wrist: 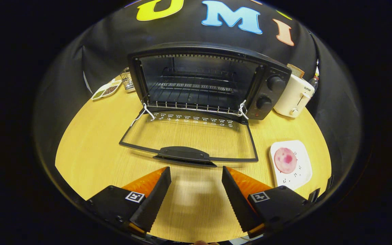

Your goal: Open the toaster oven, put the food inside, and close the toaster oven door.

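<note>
The black toaster oven (209,81) stands at the back of the wooden table (94,149) with its glass door (189,137) folded down flat toward me. Its wire rack (196,103) shows inside, with nothing on it. The door's handle (184,154) lies just ahead of my fingertips. A round pink piece of food (285,160) rests on a white square plate (301,177) to the right of the door, beyond my right finger. My gripper (196,175) hovers over the table in front of the door, open, with nothing between its fingers.
A white pop-up toaster (293,97) with bread in it stands right of the oven, a bottle (314,81) behind it. Left of the oven sit a white dish of seeds (107,90) and a wire holder (127,81). Black cloth walls ring the table.
</note>
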